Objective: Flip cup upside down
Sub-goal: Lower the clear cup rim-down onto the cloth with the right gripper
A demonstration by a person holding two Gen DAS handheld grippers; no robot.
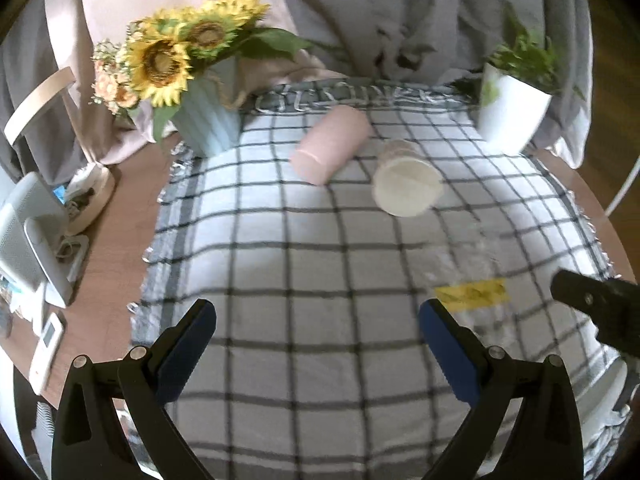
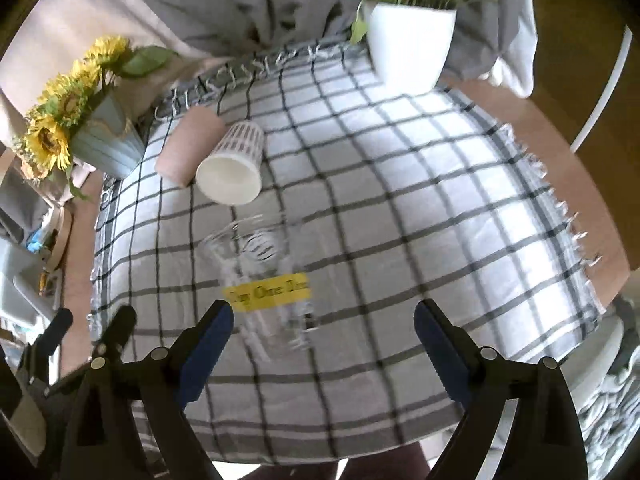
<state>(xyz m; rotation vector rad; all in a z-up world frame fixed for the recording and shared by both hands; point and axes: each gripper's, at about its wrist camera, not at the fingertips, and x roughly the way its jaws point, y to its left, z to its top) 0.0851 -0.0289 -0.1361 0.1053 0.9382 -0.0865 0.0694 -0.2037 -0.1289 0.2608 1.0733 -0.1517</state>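
Two grippers are held above a checked cloth (image 1: 320, 264), both with fingers spread wide and nothing between them: the left gripper (image 1: 318, 320) and the right gripper (image 2: 324, 322). Just ahead of the right gripper, a clear cup (image 2: 260, 276) with a yellow label is seen on the cloth, its pose blurred and hard to judge. Farther off, a white cup (image 2: 230, 170) and a pink cup (image 2: 188, 146) lie on their sides, touching. At the far edge, a sunflower vase (image 1: 208, 120) and a potted plant (image 1: 512, 108) are placed at opposite corners.
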